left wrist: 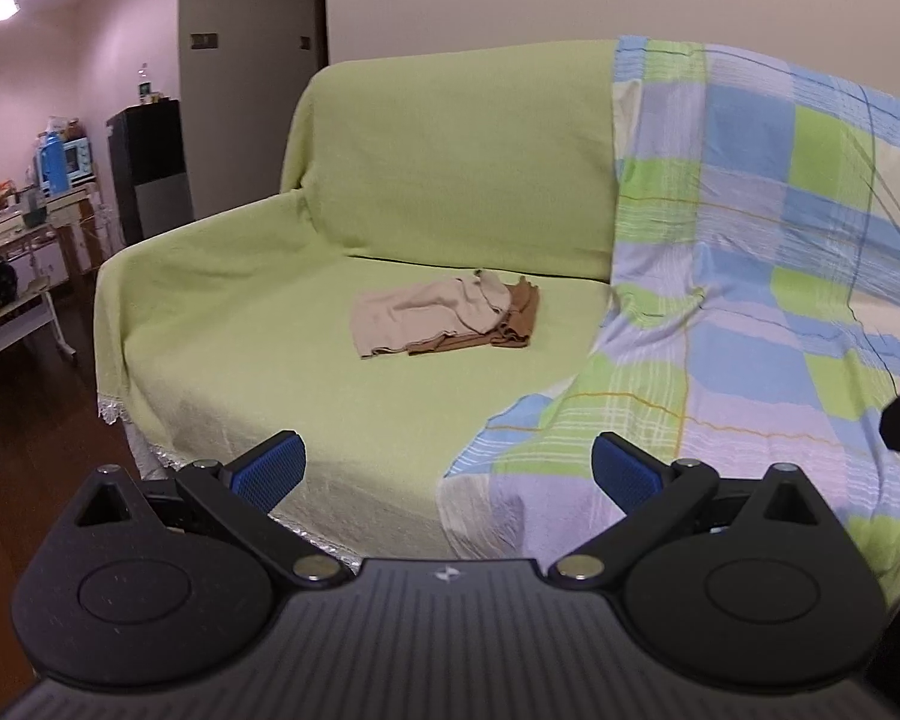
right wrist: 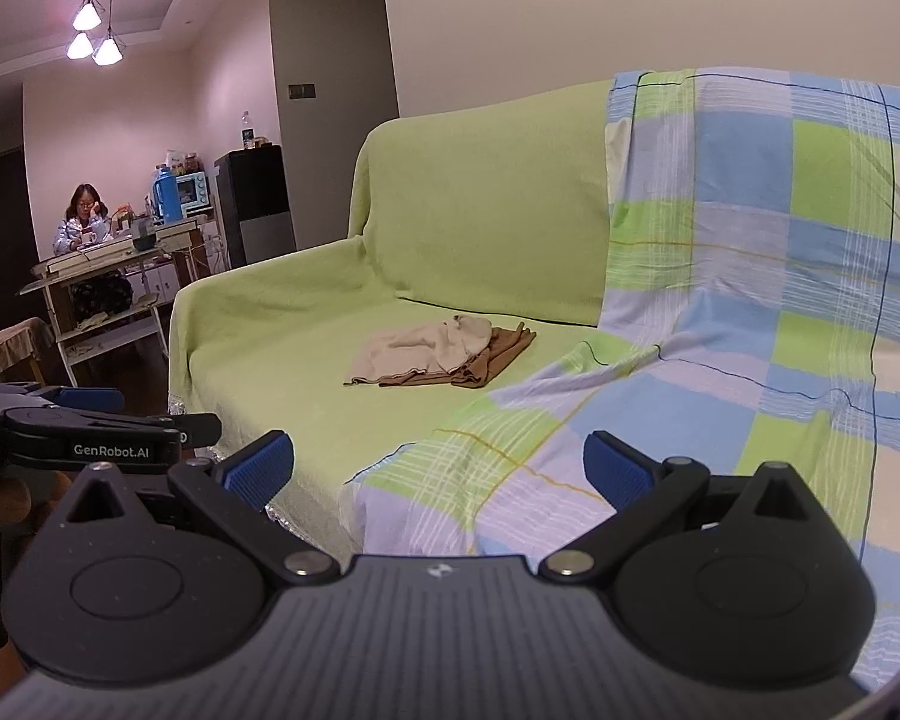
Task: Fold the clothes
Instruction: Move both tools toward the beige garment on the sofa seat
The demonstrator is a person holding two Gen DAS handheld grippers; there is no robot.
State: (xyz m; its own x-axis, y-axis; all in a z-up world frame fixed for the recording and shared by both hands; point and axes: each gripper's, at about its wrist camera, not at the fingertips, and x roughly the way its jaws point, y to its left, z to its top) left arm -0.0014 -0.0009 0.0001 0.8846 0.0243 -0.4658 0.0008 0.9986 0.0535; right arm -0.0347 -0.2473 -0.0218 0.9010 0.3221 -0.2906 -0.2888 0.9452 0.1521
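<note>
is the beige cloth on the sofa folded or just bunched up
Bunched, not folded: the beige cloth lies rumpled with uneven edges, partly overlapping a brown cloth on the green-covered sofa.

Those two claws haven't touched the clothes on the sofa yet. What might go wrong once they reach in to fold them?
1. The crumpled beige garment lies overlapping the brown garment, so a claw might pinch both layers at once.
2. Both rest on the loose light-green sofa cover; the open left claw or open right claw may snag that cover too.
3. The blue-green checked sheet drapes close by and might get dragged along.
</note>
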